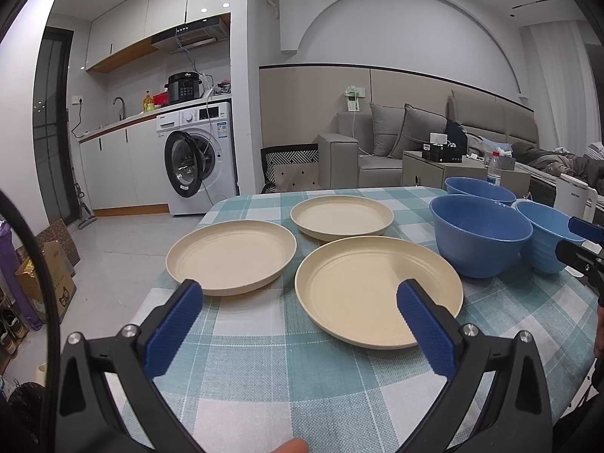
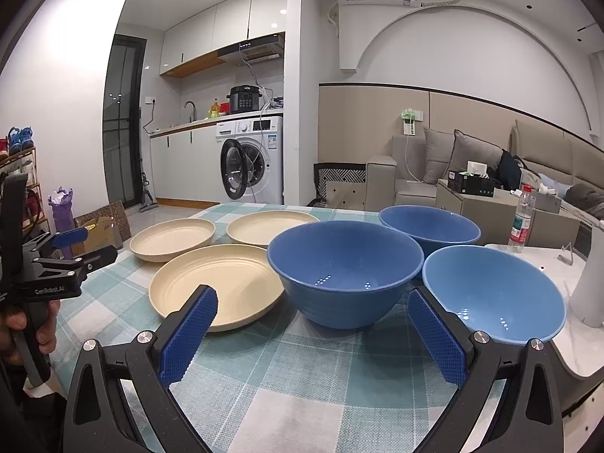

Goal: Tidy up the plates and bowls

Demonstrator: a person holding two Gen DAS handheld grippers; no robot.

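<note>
Three plates, bowls just beside.

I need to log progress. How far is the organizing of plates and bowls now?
Nothing looks done: three cream plates and three blue bowls sit separately on the checked tablecloth. The left gripper and right gripper are open, holding nothing. All stacking remains.

Left gripper jaws spread wide, right gripper jaws spread wide, both level, empty
</note>
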